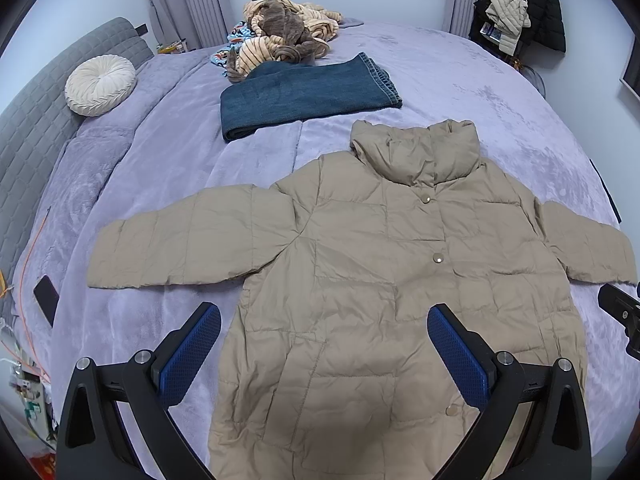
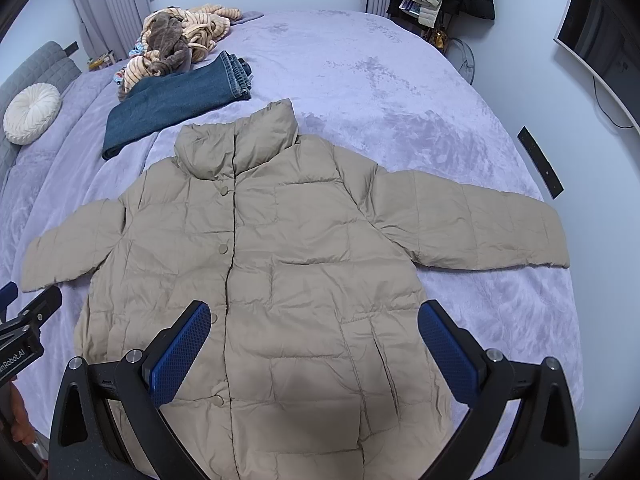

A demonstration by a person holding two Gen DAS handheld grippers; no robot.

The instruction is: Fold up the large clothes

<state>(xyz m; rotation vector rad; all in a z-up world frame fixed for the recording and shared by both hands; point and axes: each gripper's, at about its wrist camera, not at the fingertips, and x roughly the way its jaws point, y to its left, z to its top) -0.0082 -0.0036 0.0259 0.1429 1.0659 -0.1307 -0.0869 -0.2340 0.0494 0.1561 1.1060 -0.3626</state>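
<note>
A beige quilted puffer jacket [image 1: 360,264] lies flat, front up and snapped shut, on the purple bed cover [image 1: 500,92], both sleeves spread sideways, collar pointing away. It also shows in the right wrist view [image 2: 280,248]. My left gripper [image 1: 324,320] is open and empty, hovering above the jacket's lower left part near the hem. My right gripper [image 2: 314,318] is open and empty above the lower right part. The left gripper's body shows at the left edge of the right wrist view [image 2: 28,320].
Folded blue jeans [image 1: 304,96] lie beyond the collar. A pile of striped and brown clothes [image 1: 284,32] sits at the far side. A round white cushion [image 1: 100,84] rests by the grey headboard. A dark phone [image 1: 46,296] lies at the bed's left edge. Coats [image 1: 520,12] hang at the far right.
</note>
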